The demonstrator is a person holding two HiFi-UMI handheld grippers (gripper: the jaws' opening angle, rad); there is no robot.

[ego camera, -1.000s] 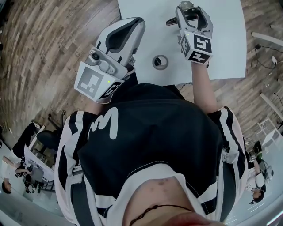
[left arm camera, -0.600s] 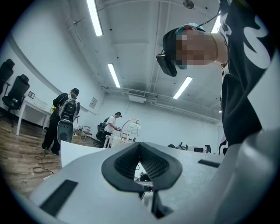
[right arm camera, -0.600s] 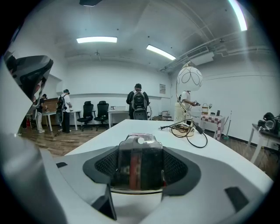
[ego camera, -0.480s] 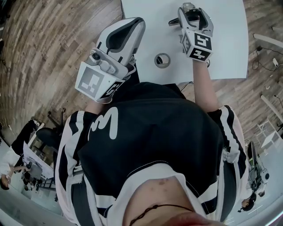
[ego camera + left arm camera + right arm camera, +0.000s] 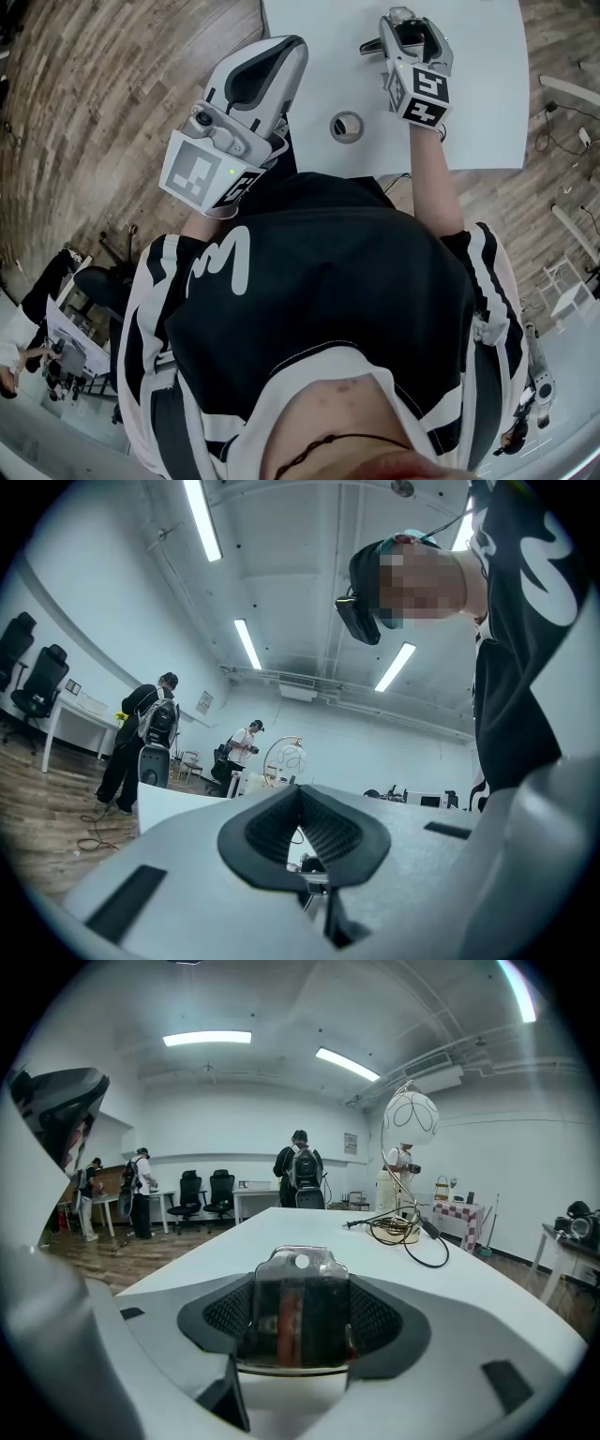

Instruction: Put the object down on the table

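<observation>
My right gripper (image 5: 298,1335) is shut on a clear plastic packet (image 5: 298,1312) with a hang hole and dark contents with a red stripe. It is held a little above the white table (image 5: 394,1269). In the head view the right gripper (image 5: 405,21) is over the table's (image 5: 487,84) near middle, and the packet is hidden by the jaws. My left gripper (image 5: 279,54) hangs off the table's left edge, over the wooden floor. Its pads (image 5: 328,832) meet with nothing between them.
A small grey ring-shaped roll (image 5: 346,126) lies on the table near its front edge, between the two grippers. At the table's far end stand a globe lamp (image 5: 410,1124) and a coiled black cable (image 5: 405,1232). People and office chairs (image 5: 204,1194) are in the background.
Almost nothing has changed. The right gripper still holds the packet over the table, and the head view has only drifted slightly.
</observation>
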